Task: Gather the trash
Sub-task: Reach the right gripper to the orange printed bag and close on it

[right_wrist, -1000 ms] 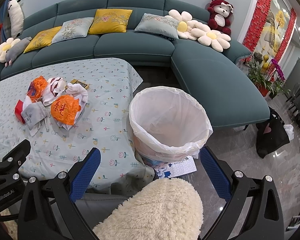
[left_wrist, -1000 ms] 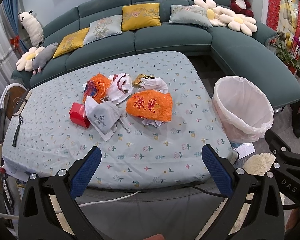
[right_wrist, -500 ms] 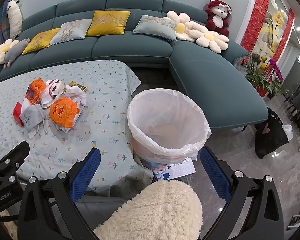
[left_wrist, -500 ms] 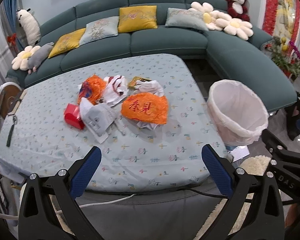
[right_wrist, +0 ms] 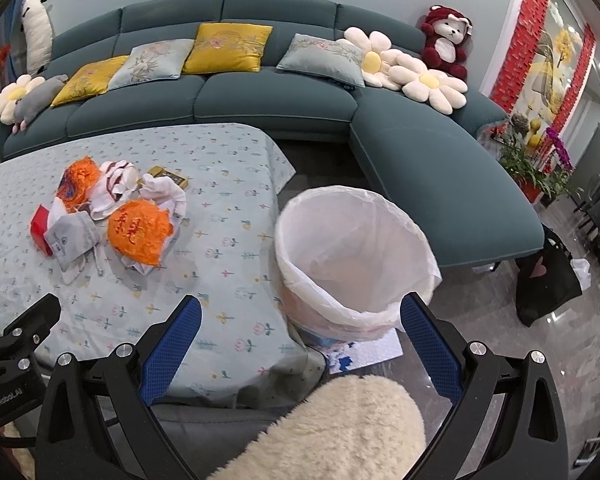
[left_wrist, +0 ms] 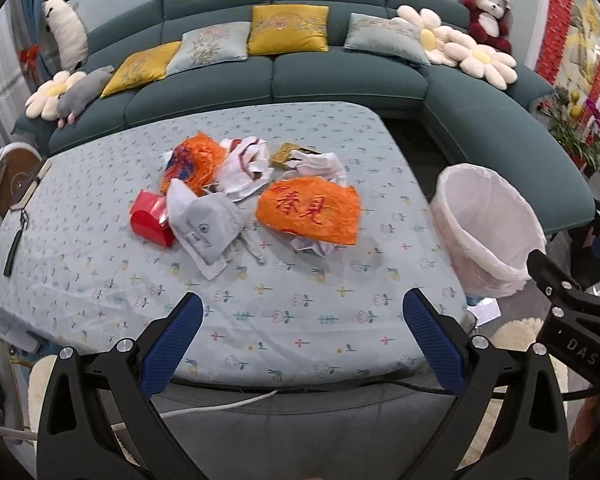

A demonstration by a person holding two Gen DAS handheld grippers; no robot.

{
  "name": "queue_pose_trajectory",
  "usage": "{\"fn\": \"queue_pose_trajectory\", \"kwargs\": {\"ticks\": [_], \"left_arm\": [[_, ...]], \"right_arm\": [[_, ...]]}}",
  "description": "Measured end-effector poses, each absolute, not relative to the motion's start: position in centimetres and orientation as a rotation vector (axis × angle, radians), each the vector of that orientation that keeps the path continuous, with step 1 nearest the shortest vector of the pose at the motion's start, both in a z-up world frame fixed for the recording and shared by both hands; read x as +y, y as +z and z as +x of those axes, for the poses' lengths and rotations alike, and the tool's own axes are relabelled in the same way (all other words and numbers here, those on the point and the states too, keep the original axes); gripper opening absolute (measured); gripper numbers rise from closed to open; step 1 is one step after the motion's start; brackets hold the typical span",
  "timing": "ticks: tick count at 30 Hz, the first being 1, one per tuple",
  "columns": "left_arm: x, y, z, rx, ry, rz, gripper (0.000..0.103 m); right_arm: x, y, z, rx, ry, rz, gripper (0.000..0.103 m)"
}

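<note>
A heap of trash lies mid-table on the floral cloth (left_wrist: 100, 276): an orange bag with red characters (left_wrist: 310, 210), a second orange bag (left_wrist: 192, 164), a grey pouch (left_wrist: 204, 228), a red box (left_wrist: 150, 218), white crumpled wrappers (left_wrist: 246, 168), and a gold packet (left_wrist: 286, 155). The heap also shows in the right wrist view, with the orange bag (right_wrist: 140, 232) nearest. A white-lined bin (left_wrist: 486, 224) stands on the floor right of the table, also in the right wrist view (right_wrist: 352, 260). My left gripper (left_wrist: 300, 332) is open and empty above the near table edge. My right gripper (right_wrist: 300, 336) is open and empty before the bin.
A teal sectional sofa (left_wrist: 340, 72) with cushions and plush toys wraps the back and right. A fluffy cream cushion (right_wrist: 340, 428) sits below the right gripper. A black bag (right_wrist: 548, 280) stands on the floor at right. A dark strap (left_wrist: 16, 240) lies at the table's left edge.
Both grippers have drawn back and risen slightly, so the table and bin look a little smaller. Nothing was picked up; both stay open.
</note>
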State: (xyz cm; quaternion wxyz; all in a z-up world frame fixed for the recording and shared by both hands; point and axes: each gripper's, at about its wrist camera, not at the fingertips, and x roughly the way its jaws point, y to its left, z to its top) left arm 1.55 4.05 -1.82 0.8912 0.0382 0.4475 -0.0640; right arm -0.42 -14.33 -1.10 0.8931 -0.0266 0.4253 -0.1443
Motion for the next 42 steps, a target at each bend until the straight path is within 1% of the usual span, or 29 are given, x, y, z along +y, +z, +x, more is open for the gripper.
{"fn": "queue_pose_trajectory", "kwargs": {"ticks": [8, 13, 18, 20, 25, 29, 33, 34, 35, 36, 38, 40, 41, 42], "left_arm": [[5.7, -2.4, 2.8, 0.899, -0.132, 0.078, 0.095], [8.1, -3.3, 4.3, 0.891, -0.096, -0.010, 0.096], [10.3, -5.1, 6.8, 0.957, -0.034, 0.008, 0.096], [11.2, -5.6, 7.5, 0.956, -0.013, 0.014, 0.096], [13.8, -6.9, 10.2, 0.975, 0.013, -0.057, 0.096], [15.1, -8.4, 12.7, 1.001, 0.028, -0.089, 0.096], [15.5, -9.7, 14.7, 1.018, 0.034, -0.109, 0.095], [15.7, -10.0, 15.2, 1.023, 0.036, -0.113, 0.094], [15.9, -10.3, 15.5, 1.025, 0.032, -0.121, 0.093], [16.0, -10.6, 16.0, 1.031, 0.027, -0.127, 0.089], [15.9, -11.1, 16.6, 1.043, 0.014, -0.129, 0.082], [15.7, -11.4, 17.1, 1.050, 0.003, -0.124, 0.071], [15.7, -11.5, 17.3, 1.053, -0.006, -0.125, 0.068], [15.5, -11.7, 17.5, 1.059, -0.014, -0.123, 0.062]], "right_arm": [[-11.6, -1.7, 2.0, 0.870, -0.236, -0.067, 0.096], [-9.9, -2.6, 4.3, 0.873, -0.182, -0.052, 0.096], [-8.3, -4.2, 7.1, 0.903, -0.140, -0.037, 0.094], [-7.6, -5.2, 8.4, 0.919, -0.121, -0.035, 0.094], [-6.5, -7.2, 11.5, 0.957, -0.075, -0.005, 0.094], [-5.6, -8.7, 13.6, 0.988, -0.051, 0.001, 0.088], [-5.1, -10.1, 14.9, 1.017, -0.033, -0.001, 0.086], [-4.9, -10.4, 15.2, 1.022, -0.030, -0.002, 0.086], [-4.8, -10.9, 15.5, 1.033, -0.025, 0.000, 0.082], [-4.8, -11.2, 15.6, 1.045, -0.021, 0.005, 0.079], [-4.8, -11.9, 16.1, 1.075, -0.008, 0.032, 0.069], [-5.0, -12.6, 16.6, 1.101, -0.001, 0.068, 0.064], [-5.0, -13.0, 16.8, 1.113, 0.002, 0.086, 0.060], [-5.0, -13.1, 16.9, 1.120, 0.007, 0.101, 0.058]]}}
